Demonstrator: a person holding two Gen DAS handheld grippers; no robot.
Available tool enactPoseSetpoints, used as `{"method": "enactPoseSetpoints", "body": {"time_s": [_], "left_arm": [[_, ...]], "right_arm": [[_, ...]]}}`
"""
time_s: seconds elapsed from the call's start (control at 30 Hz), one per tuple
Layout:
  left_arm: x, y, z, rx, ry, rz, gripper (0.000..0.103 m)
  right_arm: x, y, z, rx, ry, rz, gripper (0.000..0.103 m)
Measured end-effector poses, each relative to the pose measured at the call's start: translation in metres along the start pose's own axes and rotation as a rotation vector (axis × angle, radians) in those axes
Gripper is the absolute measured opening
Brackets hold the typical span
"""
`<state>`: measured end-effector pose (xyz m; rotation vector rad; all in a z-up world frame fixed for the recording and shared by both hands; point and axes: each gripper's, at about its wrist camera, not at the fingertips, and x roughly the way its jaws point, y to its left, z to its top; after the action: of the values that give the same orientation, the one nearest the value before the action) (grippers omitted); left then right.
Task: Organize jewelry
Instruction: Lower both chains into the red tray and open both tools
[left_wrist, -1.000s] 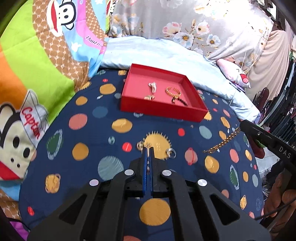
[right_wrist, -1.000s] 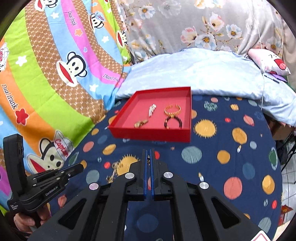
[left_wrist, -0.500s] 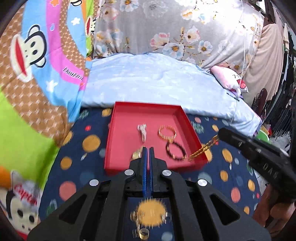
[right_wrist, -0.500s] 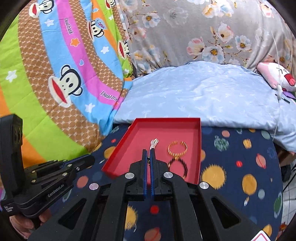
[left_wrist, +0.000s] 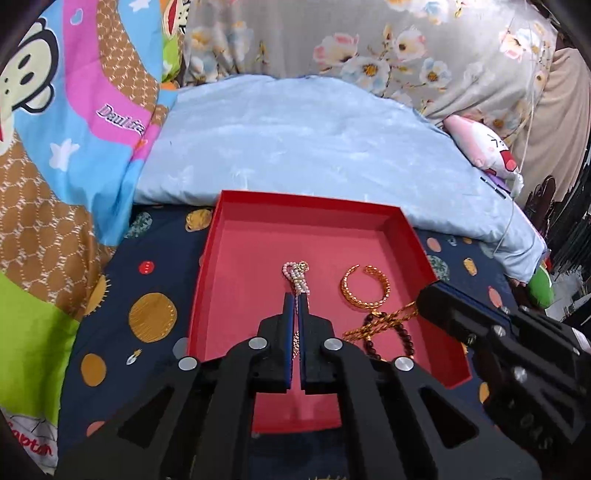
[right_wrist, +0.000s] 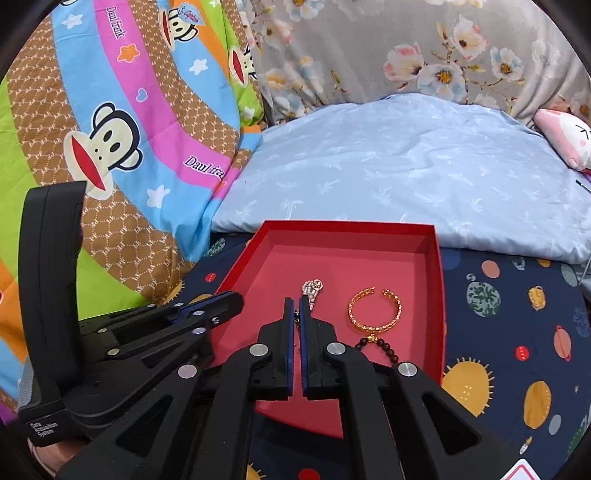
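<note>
A red tray (left_wrist: 306, 197) (right_wrist: 343, 225) lies on the dark blue planet cloth. In it are a pearl piece (left_wrist: 295, 275) (right_wrist: 312, 288), a gold bangle (left_wrist: 365, 288) (right_wrist: 375, 310) and a dark bead bracelet (left_wrist: 402, 338) (right_wrist: 380, 347). My left gripper (left_wrist: 295, 295) (right_wrist: 236, 297) hovers shut over the tray's near half; a thin strand shows in the slit between its fingers. My right gripper (right_wrist: 296, 299) (left_wrist: 424, 299) is shut on a gold chain (left_wrist: 384, 319), which hangs from its tips onto the tray floor by the bead bracelet.
A light blue pillow (left_wrist: 314, 140) lies behind the tray, with a cartoon monkey quilt (right_wrist: 110, 140) to the left and a pink plush (left_wrist: 480, 147) at the right. The planet cloth (right_wrist: 498, 332) spreads right of the tray. A hand (right_wrist: 48, 454) holds the left gripper.
Both grippers have moved forward from the blue cloth to over the red tray. The gold chain came along in the right gripper. Both stayed shut.
</note>
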<state>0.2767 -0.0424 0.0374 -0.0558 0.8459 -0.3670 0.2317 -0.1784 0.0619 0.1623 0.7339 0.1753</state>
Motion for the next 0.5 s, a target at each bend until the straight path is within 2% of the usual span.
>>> {"method": "enactPoseSetpoints", "body": {"time_s": [0.17, 0.2, 0.23, 0.27, 0.3, 0.33, 0.37, 0.43, 0.5], "left_arm": [[0.012, 0.003, 0.001, -0.017, 0.002, 0.001, 0.001], [0.013, 0.003, 0.001, -0.022, 0.001, 0.002, 0.004], [0.015, 0.004, 0.002, -0.027, 0.002, 0.008, 0.017], [0.016, 0.005, 0.002, -0.036, 0.003, 0.024, 0.024], [0.015, 0.006, 0.002, -0.044, -0.003, 0.037, 0.038], [0.011, 0.007, 0.001, -0.053, -0.021, 0.051, 0.046], [0.007, 0.008, 0.001, -0.055, -0.037, 0.06, 0.049], [-0.001, 0.01, 0.0, -0.057, -0.057, 0.082, 0.056], [-0.011, 0.012, -0.002, -0.065, -0.073, 0.082, 0.057]], "right_arm": [[0.018, 0.001, -0.001, -0.016, 0.021, -0.019, 0.003], [0.022, 0.0, 0.0, -0.021, 0.026, -0.021, 0.003], [0.024, 0.0, 0.0, -0.022, 0.028, -0.026, 0.003], [0.023, 0.0, 0.0, -0.021, 0.021, -0.031, 0.006], [0.023, -0.001, 0.0, -0.022, 0.017, -0.034, 0.007], [0.019, -0.001, 0.0, -0.023, 0.009, -0.041, 0.011], [0.015, -0.002, -0.001, -0.021, -0.003, -0.047, 0.018], [0.006, -0.004, -0.002, -0.008, -0.02, -0.046, 0.024], [-0.008, -0.007, -0.006, 0.013, -0.037, -0.035, 0.025]]}}
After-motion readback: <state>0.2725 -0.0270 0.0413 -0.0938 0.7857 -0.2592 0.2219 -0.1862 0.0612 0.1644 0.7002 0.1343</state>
